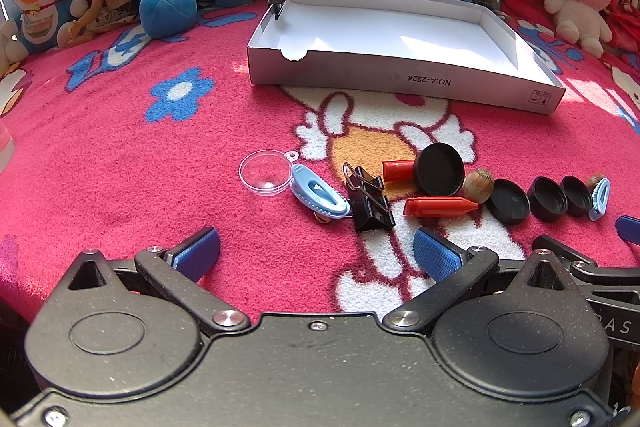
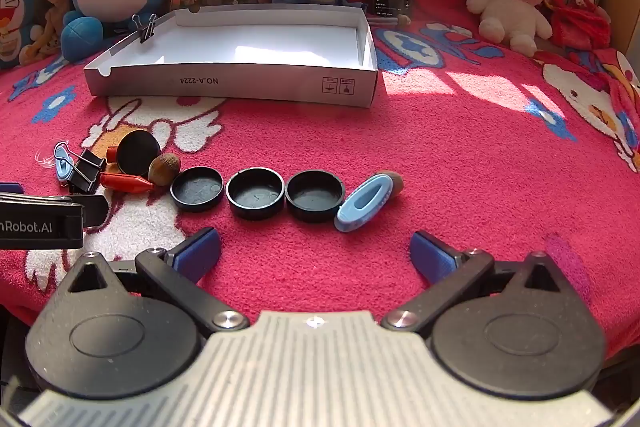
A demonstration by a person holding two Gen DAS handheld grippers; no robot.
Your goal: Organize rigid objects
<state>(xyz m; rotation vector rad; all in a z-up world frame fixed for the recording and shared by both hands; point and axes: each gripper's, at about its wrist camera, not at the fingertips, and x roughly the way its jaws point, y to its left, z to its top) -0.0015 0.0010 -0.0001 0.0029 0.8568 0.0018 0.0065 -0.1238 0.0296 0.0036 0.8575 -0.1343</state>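
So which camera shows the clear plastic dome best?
The left wrist view: the clear plastic dome lies whole and near. The right wrist view shows only a faint sliver at its left edge, behind a blue clip.

Left tool (image 1: 316, 253) jaws wide, right tool (image 2: 316, 253) likewise, both empty

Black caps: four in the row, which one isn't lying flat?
The leftmost black cap. It stands tilted on its edge, flat face toward the camera, beside the hazelnut. The other three lie flat on the blanket, hollow side up.
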